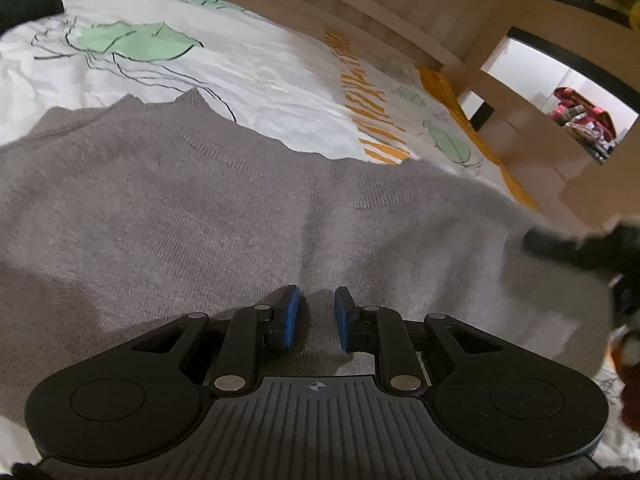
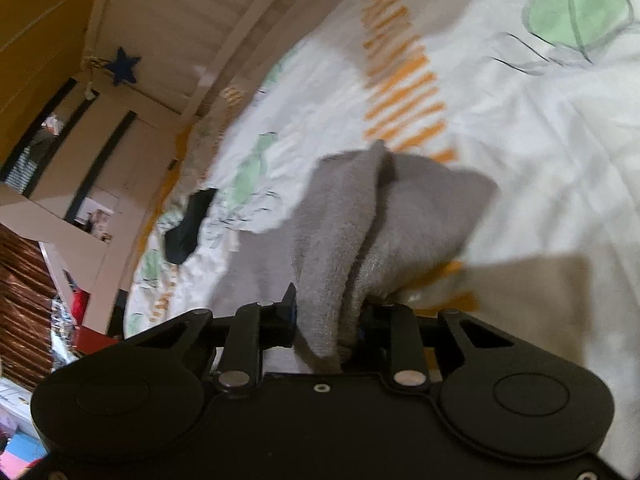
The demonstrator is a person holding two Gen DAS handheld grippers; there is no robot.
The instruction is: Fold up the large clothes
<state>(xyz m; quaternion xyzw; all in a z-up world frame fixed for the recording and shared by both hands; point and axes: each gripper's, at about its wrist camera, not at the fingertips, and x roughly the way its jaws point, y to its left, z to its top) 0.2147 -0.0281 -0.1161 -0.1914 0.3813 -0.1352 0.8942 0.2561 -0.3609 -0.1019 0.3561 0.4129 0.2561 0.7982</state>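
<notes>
A large grey knit sweater point(image 1: 240, 216) lies spread on a white bedsheet point(image 1: 260, 80) with green and orange prints. My left gripper point(image 1: 316, 316) hovers low over the sweater with its blue pads a little apart and nothing between them. My right gripper point(image 2: 326, 320) is shut on a bunched fold of the grey sweater point(image 2: 360, 216) and holds it lifted above the sheet point(image 2: 540, 140). The right view is motion-blurred. A dark shape at the right edge of the left wrist view point(image 1: 580, 248) looks like the other gripper.
A pale wooden bed frame point(image 1: 360, 8) runs along the far edge. Shelves point(image 1: 580, 120) with colourful items stand beyond it. A black garment point(image 2: 188, 224) lies on the sheet near the edge, and another black item point(image 1: 32, 4) lies at the far left corner.
</notes>
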